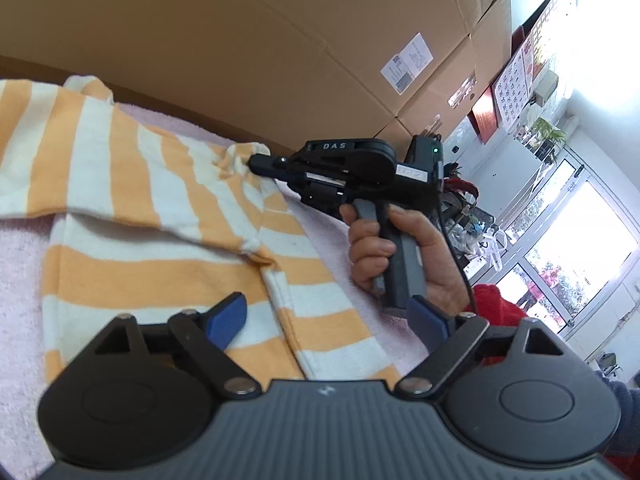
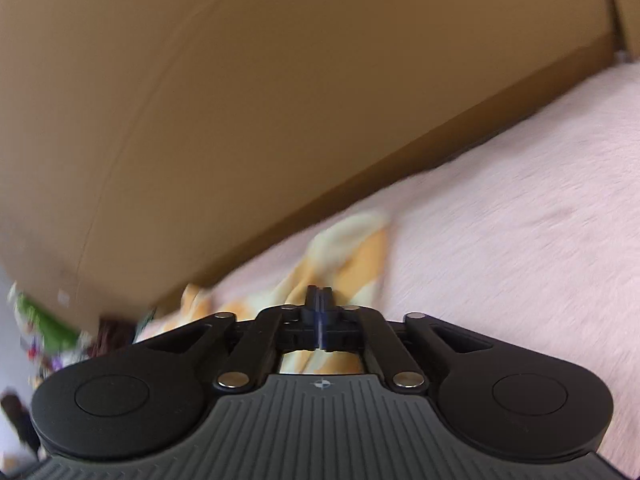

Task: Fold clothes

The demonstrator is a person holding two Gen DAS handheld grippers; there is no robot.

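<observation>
**Soft striped cotton, held at one corner only**

Orange and white stripes cover the shirt (image 1: 160, 208), which lies on the pink towel (image 1: 20, 280) in front of the cardboard boxes (image 1: 240, 40). In the left wrist view it fills the area from 9 o'clock to the centre, and one part is already folded over the body of it.

Your right gripper (image 1: 256, 162) is closed completely. Its tips pinch the bunched corner of the shirt just above the centre of that view, at about 12 o'clock from the left claw. In the right wrist view the two pads are pressed together and the cloth (image 2: 344, 256) spreads out beyond them toward 12 o'clock, but the picture is blurred, so you cannot see how deep the bite is.

Your left gripper (image 1: 332, 324) stands wide open and holds nothing. Its left pad hangs over the striped body and its right pad is near the hand (image 1: 400, 256) that carries the other tool.

The fabric looks thin, light and very limp, I think. It has no stiffness, so it will sag and wrinkle wherever it is not supported. A small pinch can slip out when you pull. It is better to take hold at a hem or a seam, where the cloth is doubled and thicker. The side edge at 6 o'clock, near your left pads, looks like a good second hold.
</observation>
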